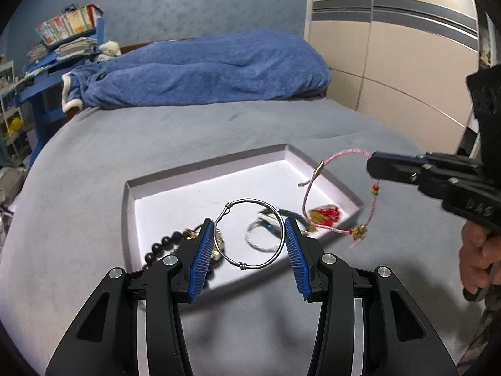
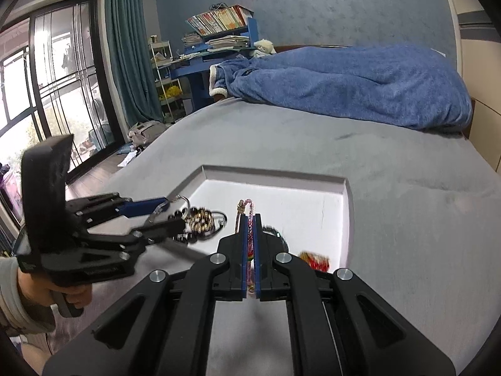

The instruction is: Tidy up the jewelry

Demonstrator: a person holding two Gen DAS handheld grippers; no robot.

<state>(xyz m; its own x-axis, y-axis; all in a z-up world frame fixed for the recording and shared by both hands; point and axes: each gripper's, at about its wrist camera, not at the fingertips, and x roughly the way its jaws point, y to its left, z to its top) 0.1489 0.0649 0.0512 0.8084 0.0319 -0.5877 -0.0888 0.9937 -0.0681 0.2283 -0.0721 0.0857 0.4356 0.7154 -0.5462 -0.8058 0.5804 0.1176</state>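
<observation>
A shallow white tray [image 1: 162, 194] lies on the grey bed and also shows in the right wrist view [image 2: 313, 200]. My left gripper [image 1: 249, 224] holds a silver wire bangle [image 1: 250, 202] between its blue pads, above the tray. Under it lie a black bead bracelet [image 1: 162, 244], a white cord bracelet [image 1: 260, 242] and a red and gold charm [image 1: 324, 214]. My right gripper [image 2: 250, 219] is shut on a pink cord bracelet [image 1: 338, 156] that hangs over the tray's right edge; the cord also shows between the pads [image 2: 249, 213].
A blue blanket [image 1: 213, 69] lies heaped at the far end of the bed. A wardrobe [image 1: 391, 47] stands to the right. A blue desk with books [image 2: 219, 31] and a glass door [image 2: 47, 78] are off to the left.
</observation>
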